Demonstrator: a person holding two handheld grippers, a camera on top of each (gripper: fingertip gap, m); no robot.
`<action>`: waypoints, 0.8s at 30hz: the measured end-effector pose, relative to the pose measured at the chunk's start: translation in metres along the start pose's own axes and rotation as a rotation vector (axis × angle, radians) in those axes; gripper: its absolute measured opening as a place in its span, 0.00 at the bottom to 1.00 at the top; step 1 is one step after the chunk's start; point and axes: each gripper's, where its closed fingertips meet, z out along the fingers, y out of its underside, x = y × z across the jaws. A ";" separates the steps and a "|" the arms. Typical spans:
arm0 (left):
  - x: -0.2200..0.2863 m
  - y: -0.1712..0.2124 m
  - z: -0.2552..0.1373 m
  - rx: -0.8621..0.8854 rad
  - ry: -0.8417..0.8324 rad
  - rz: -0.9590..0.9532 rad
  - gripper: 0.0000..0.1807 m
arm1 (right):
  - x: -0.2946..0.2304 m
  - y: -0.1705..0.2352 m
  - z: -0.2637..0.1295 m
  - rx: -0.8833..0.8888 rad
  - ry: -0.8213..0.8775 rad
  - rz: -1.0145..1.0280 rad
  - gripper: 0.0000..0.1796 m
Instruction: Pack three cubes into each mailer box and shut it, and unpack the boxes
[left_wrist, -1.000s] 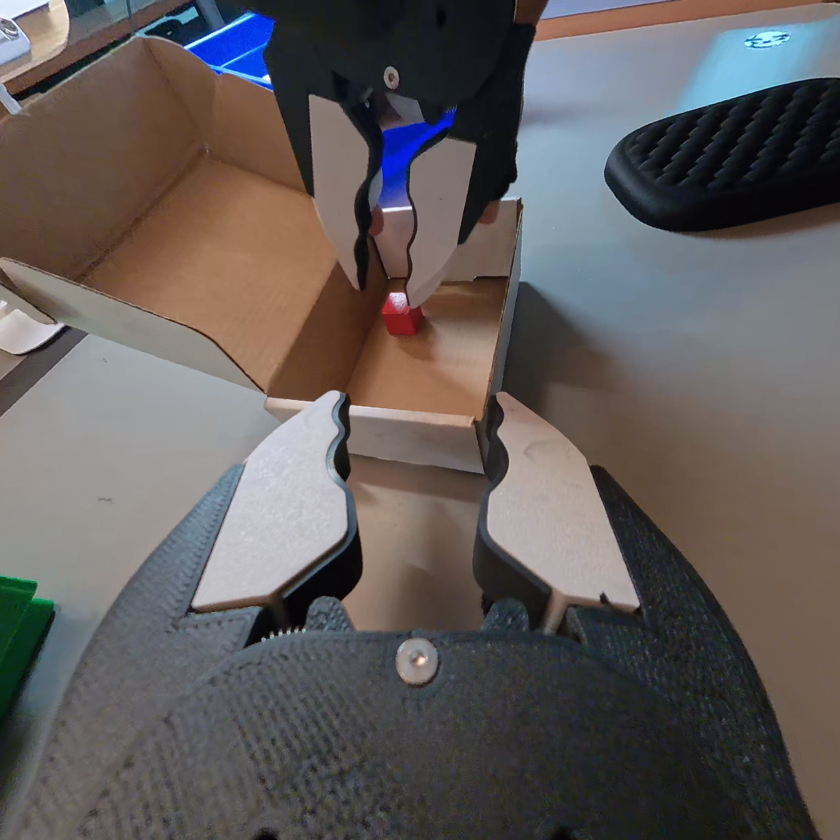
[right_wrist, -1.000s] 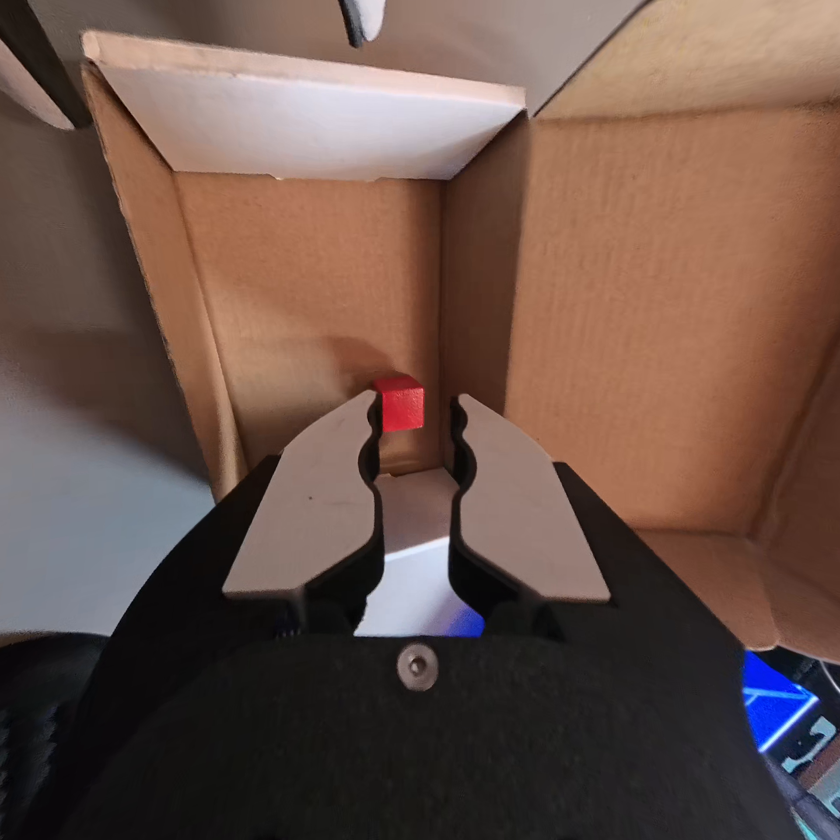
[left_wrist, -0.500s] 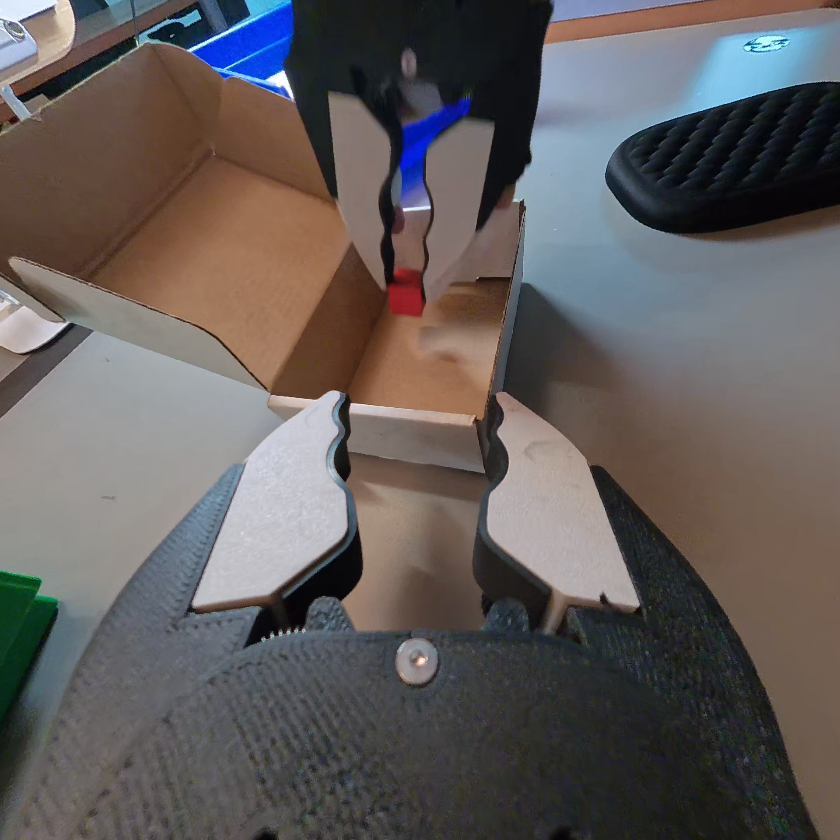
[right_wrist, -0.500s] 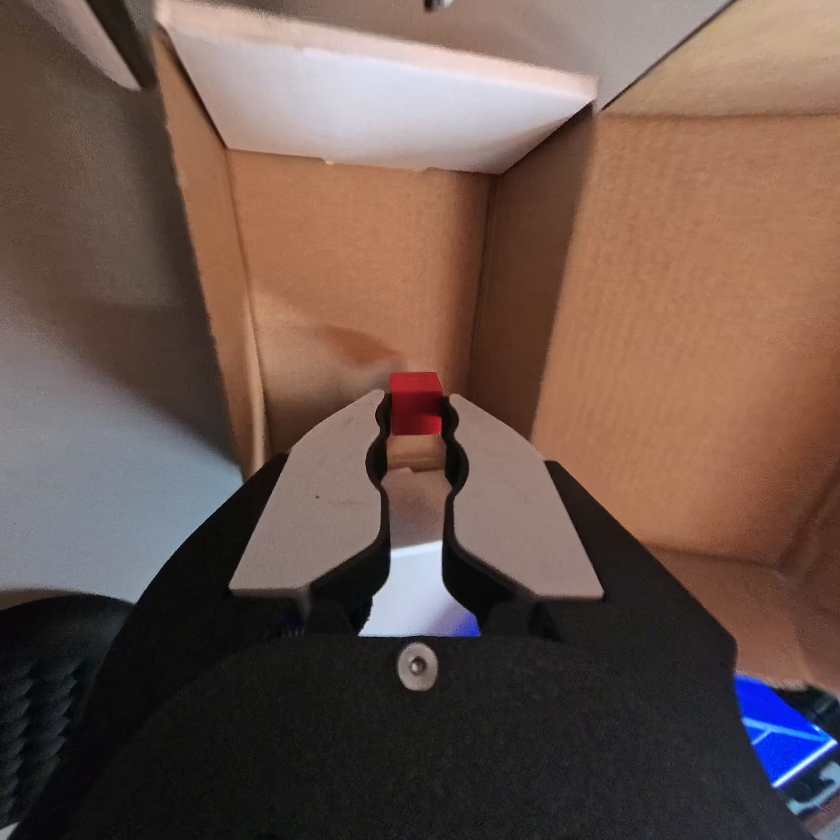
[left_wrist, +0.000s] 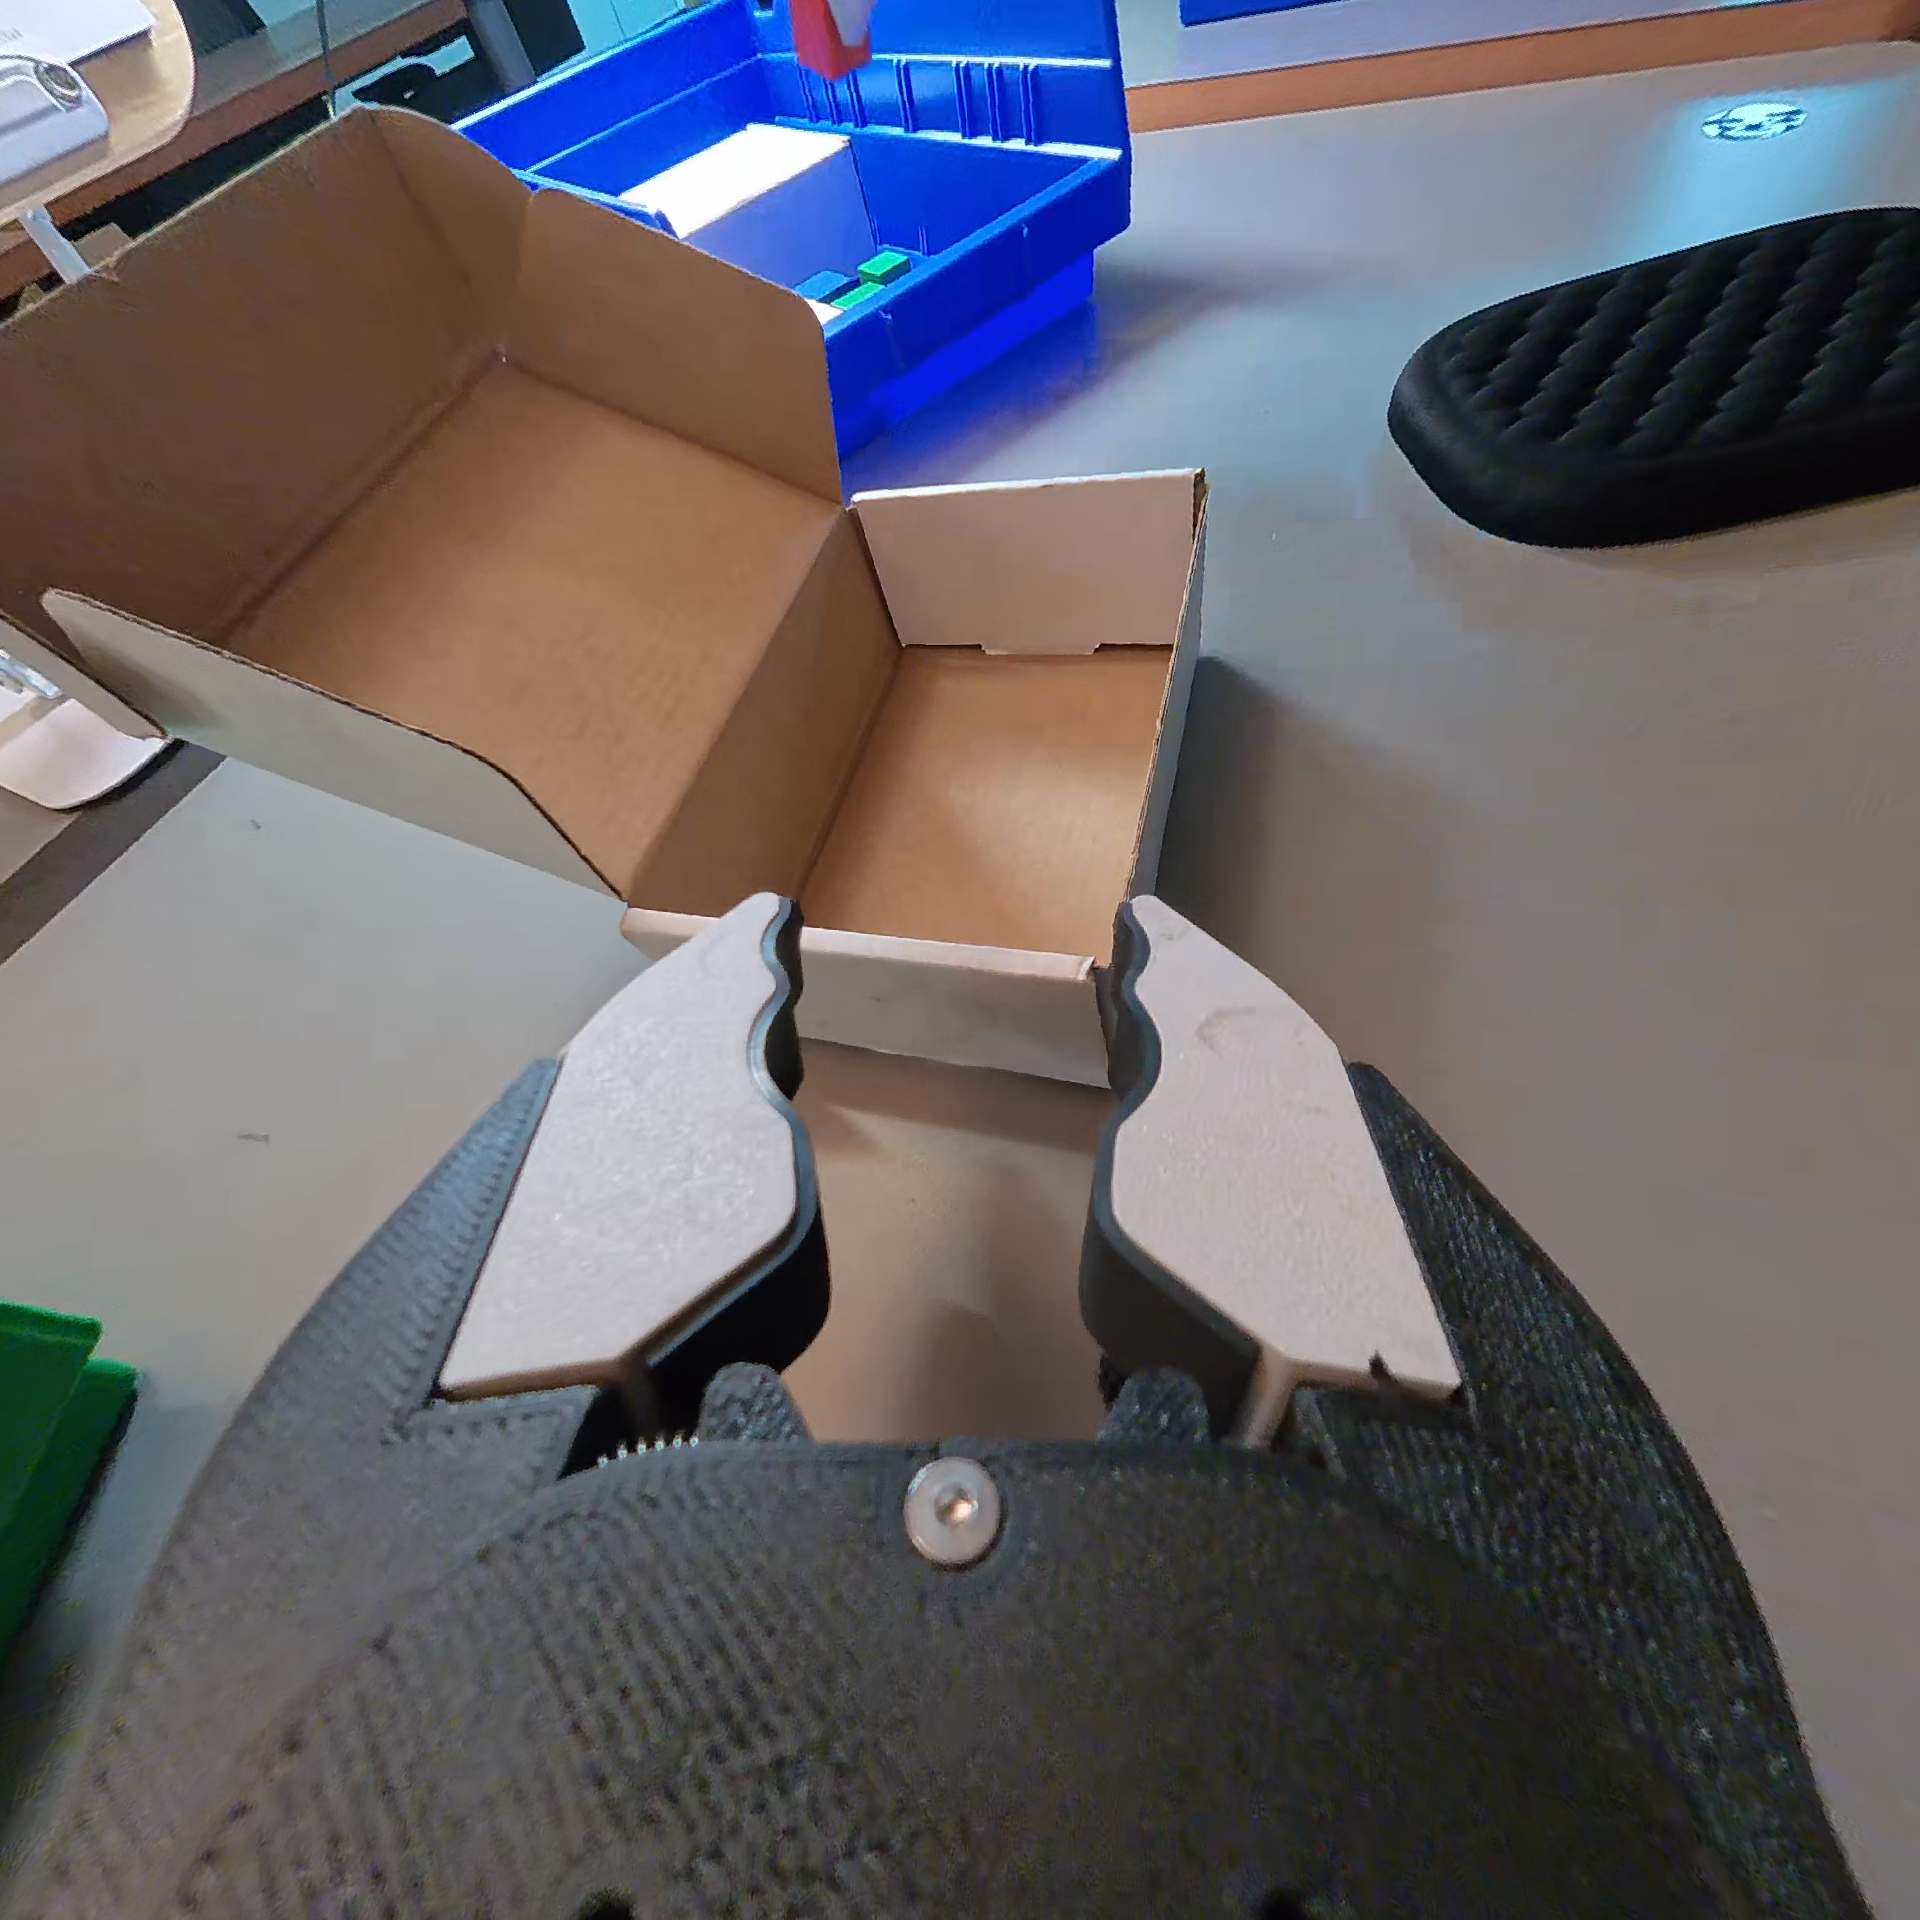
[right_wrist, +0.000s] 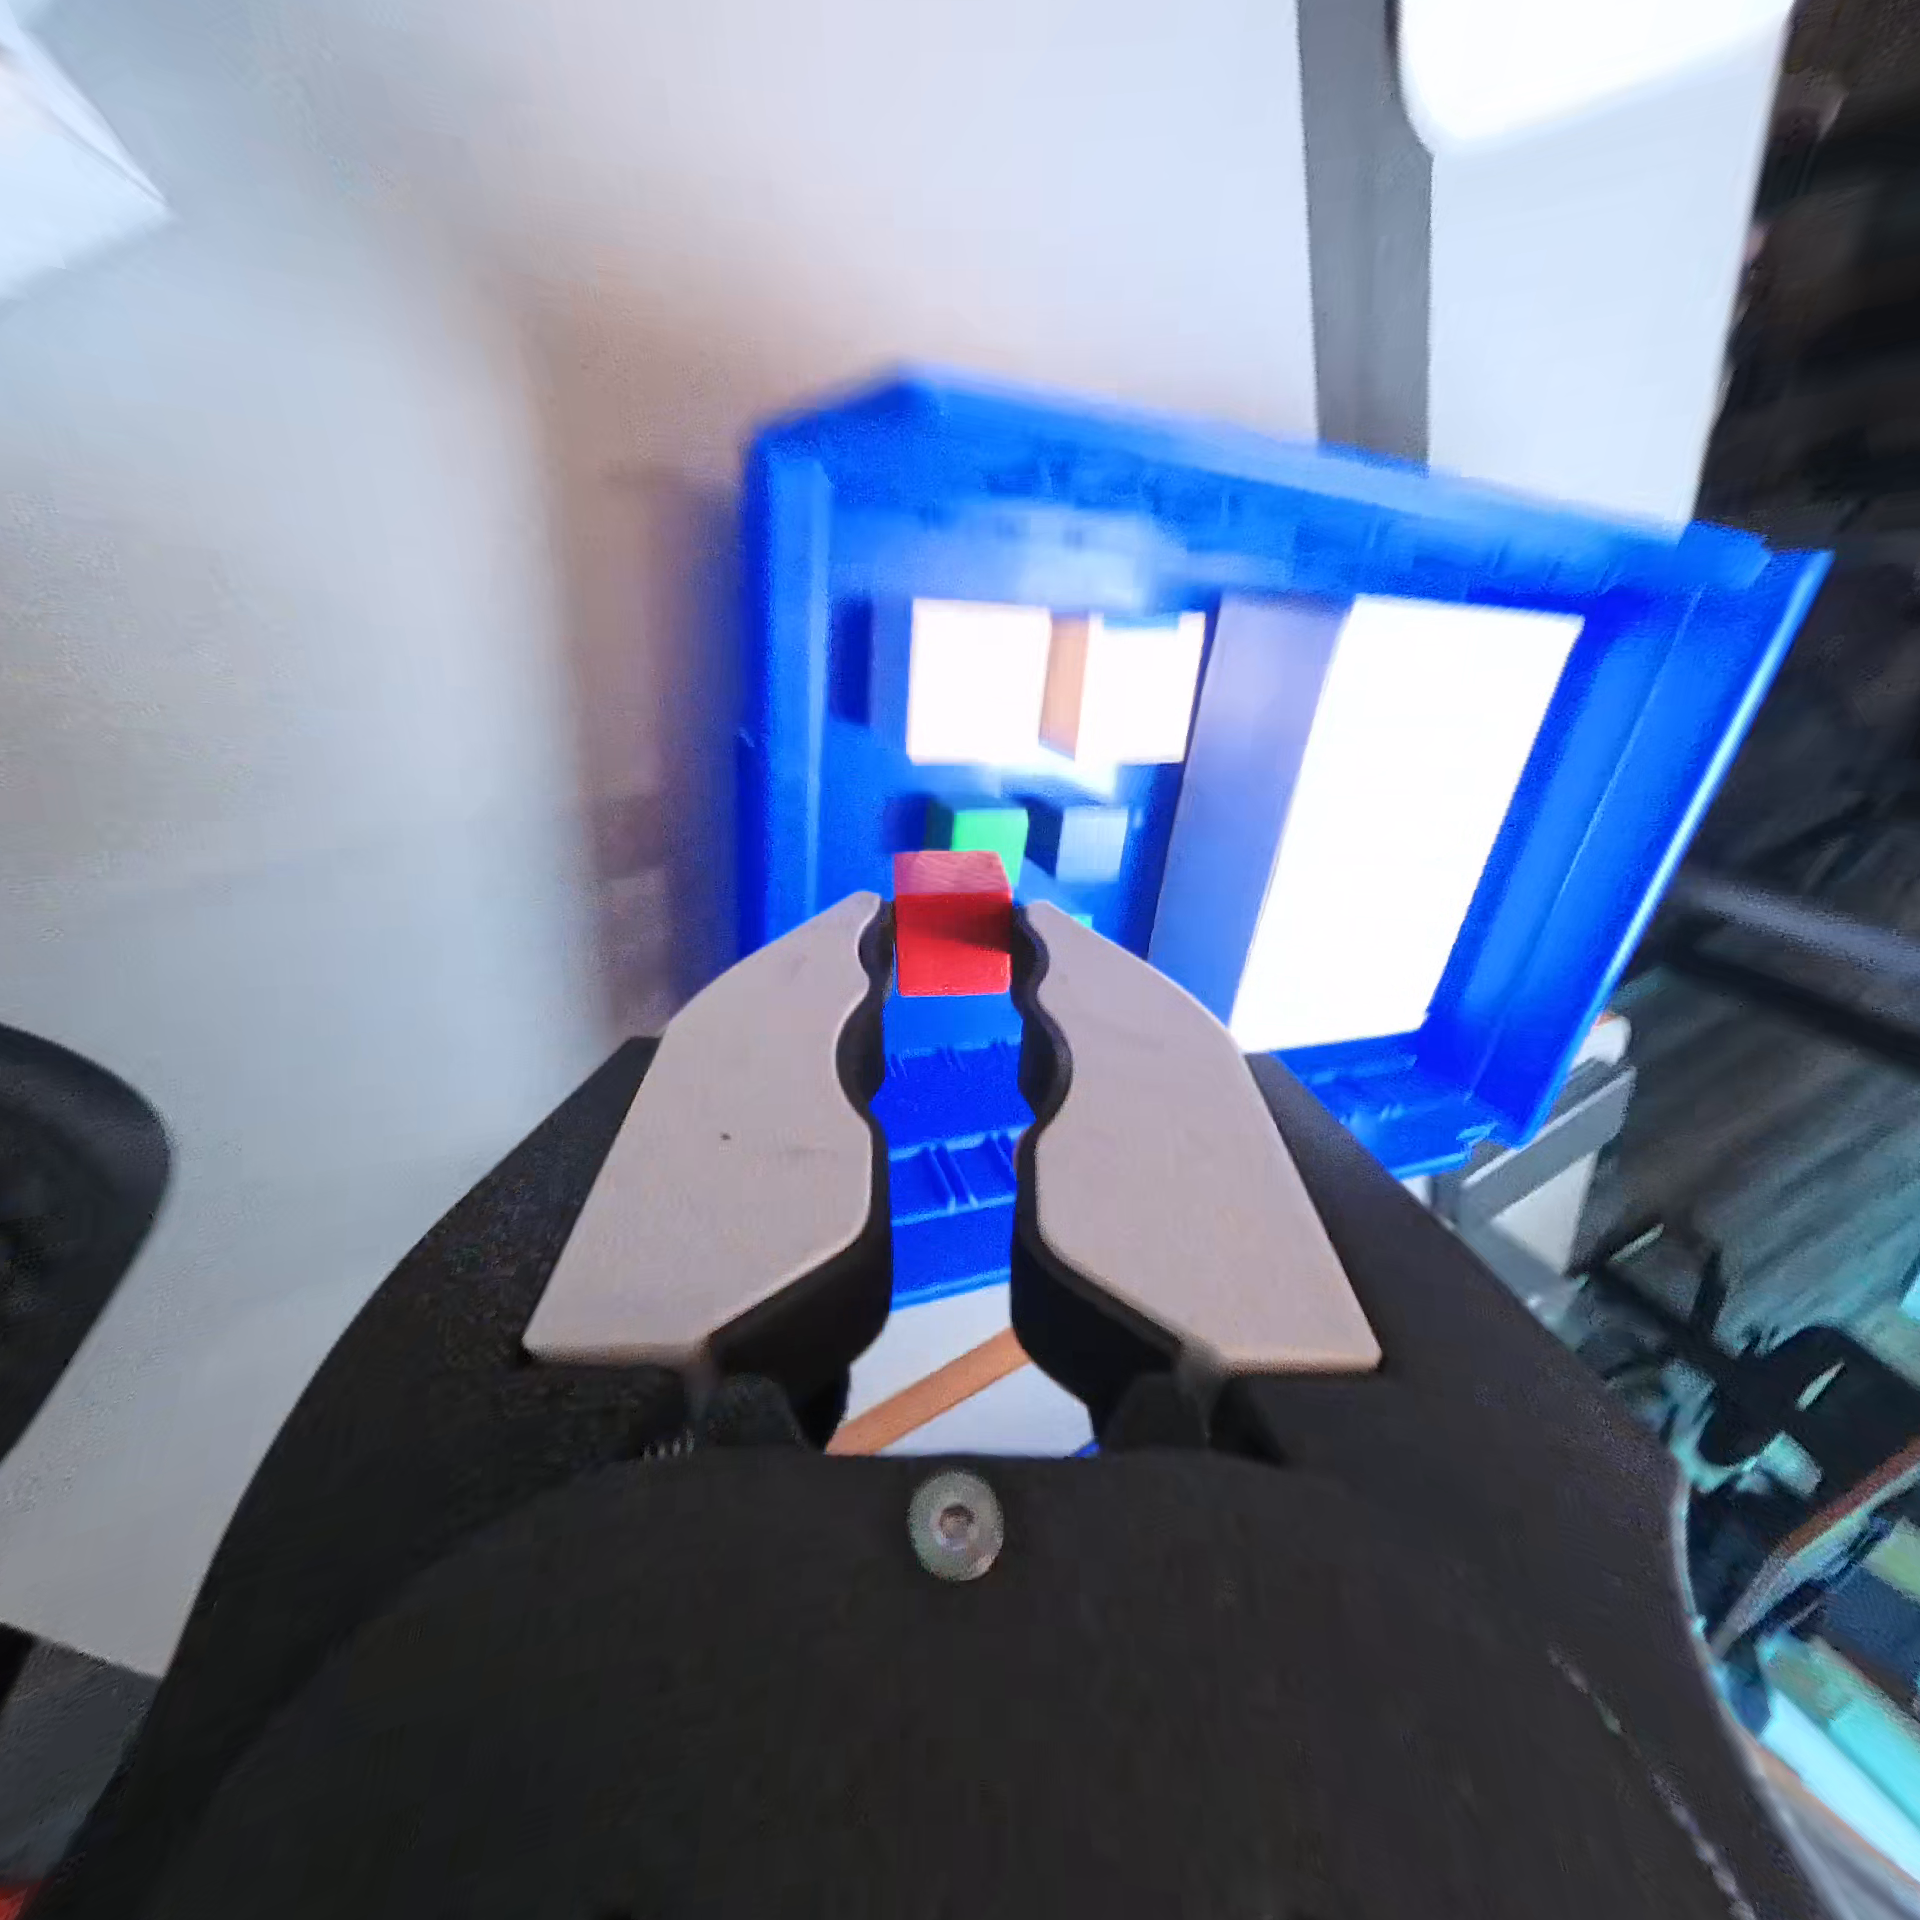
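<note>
An open cardboard mailer box (left_wrist: 997, 790) lies on the grey table with its lid folded back to the left; nothing shows inside it. My left gripper (left_wrist: 951, 961) is open and empty, its fingertips just short of the box's near wall. My right gripper (right_wrist: 951, 930) is shut on a red cube (right_wrist: 951, 940) and holds it above a blue bin (right_wrist: 1621, 831). The red cube also shows at the top edge of the left wrist view (left_wrist: 826, 42), over the blue bin (left_wrist: 997, 260). A green cube (right_wrist: 987, 831) lies in the bin.
The blue bin holds white boxes (right_wrist: 1403, 810) and a few small cubes (left_wrist: 883, 272). A black padded rest (left_wrist: 1683, 384) lies on the table at the right. Green plastic (left_wrist: 47, 1455) sits at the left edge. The right wrist view is motion-blurred. The tips of one gripper are about 35 cm away from the tips of the other.
My right gripper closed on the red cube in the box, lifted it out and carried it over the blue bin. The left gripper has not moved.
</note>
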 end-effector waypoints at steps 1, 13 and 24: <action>0.000 0.001 0.000 -0.002 0.002 -0.001 0.31 | 0.005 0.015 0.012 -0.033 -0.010 0.032 0.12; 0.001 0.002 0.002 0.000 0.023 -0.022 0.31 | 0.007 0.072 0.100 -0.238 -0.092 0.079 0.12; 0.001 0.003 0.001 -0.003 0.018 -0.009 0.30 | 0.008 0.079 0.118 -0.296 -0.091 0.091 0.13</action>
